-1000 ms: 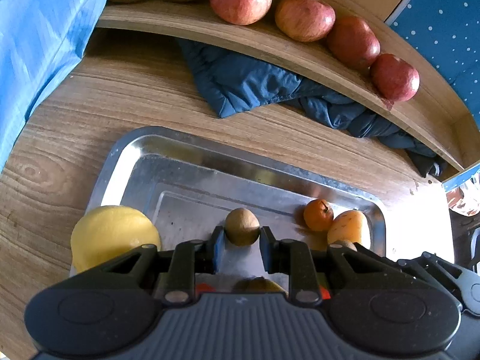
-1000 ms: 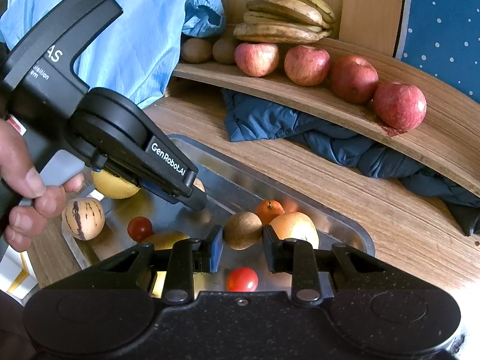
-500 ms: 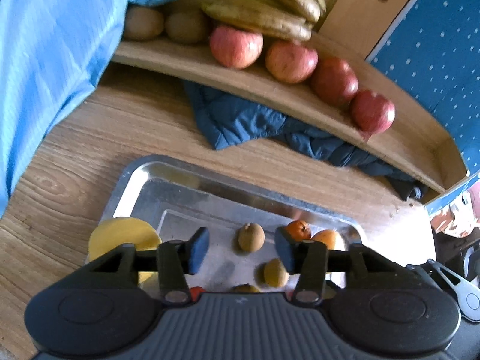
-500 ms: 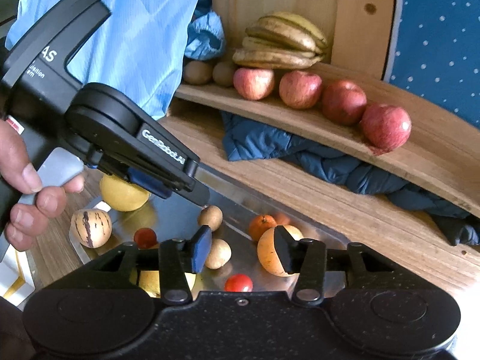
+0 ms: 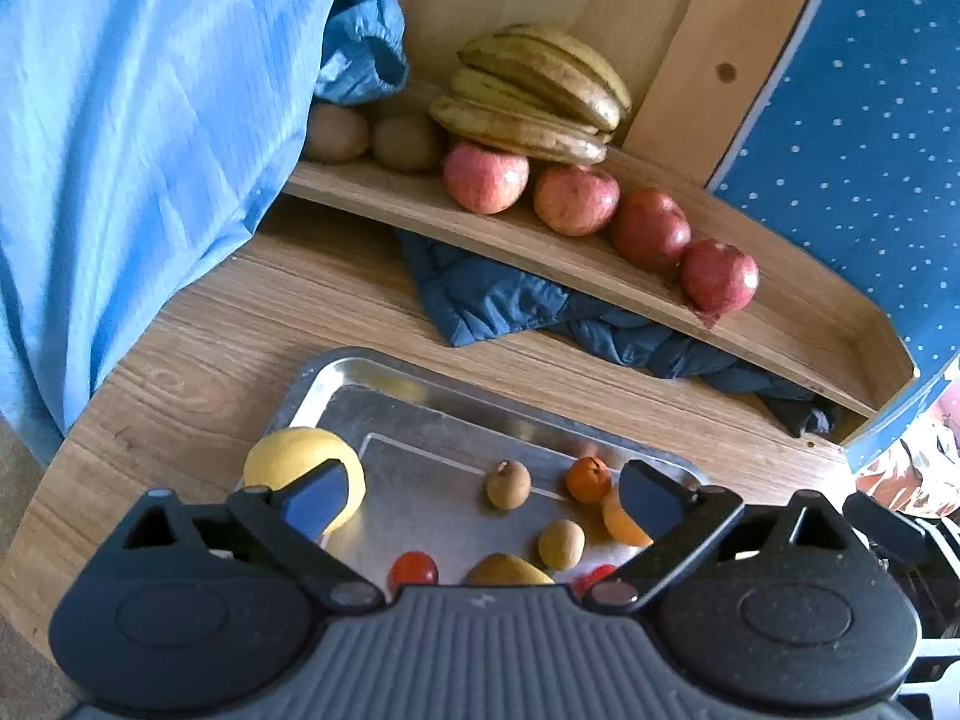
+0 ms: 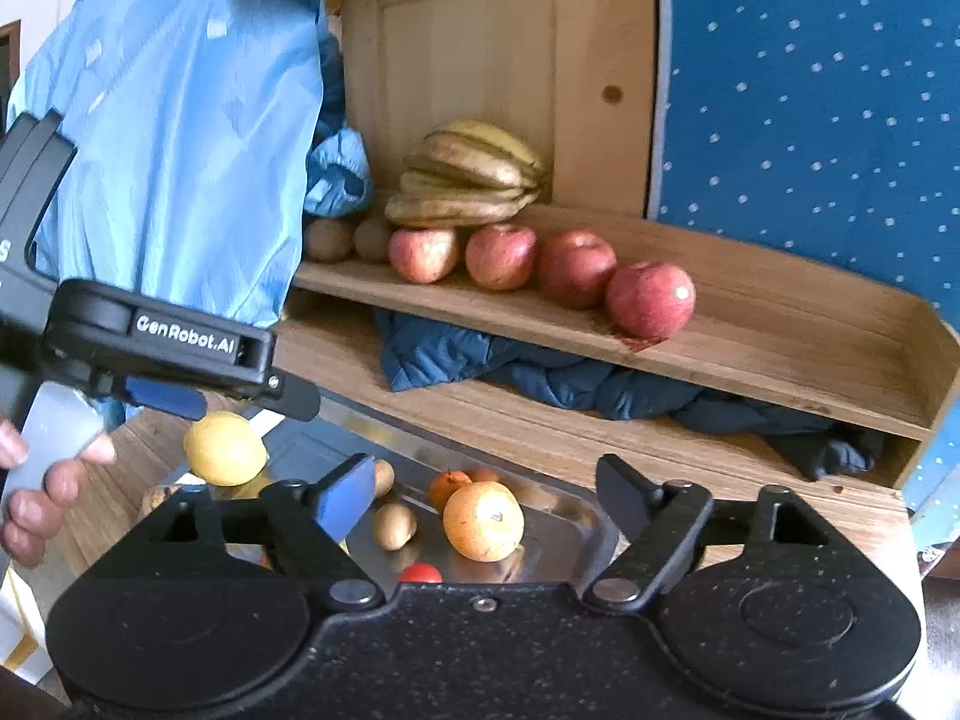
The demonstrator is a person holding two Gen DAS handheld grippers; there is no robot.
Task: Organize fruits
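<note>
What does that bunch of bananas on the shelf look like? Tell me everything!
The bunch of bananas is yellow with lots of brown blotches and streaks, so it looks very ripe. Several curved bananas lie stacked on their sides, joined at the right end. It sits at the back of the wooden shelf, against the wooden panel. In front, it seems to rest on the leftmost red apple, with brown kiwis just to its left.

In the left wrist view the gripper's own body hides the near end of the metal tray [image 5: 336, 378], cutting off a red tomato [image 5: 414, 567], a yellow-green fruit [image 5: 507, 570] and a second red fruit [image 5: 597, 573]. The large yellow fruit [image 5: 300, 468] is partly behind a blue pad. The light blue cloth [image 5: 150, 150] covers the shelf's left end. In the right wrist view a striped fruit [image 6: 157, 497] barely shows, and the person's hand [image 6: 42, 480] runs off the left edge.
</note>
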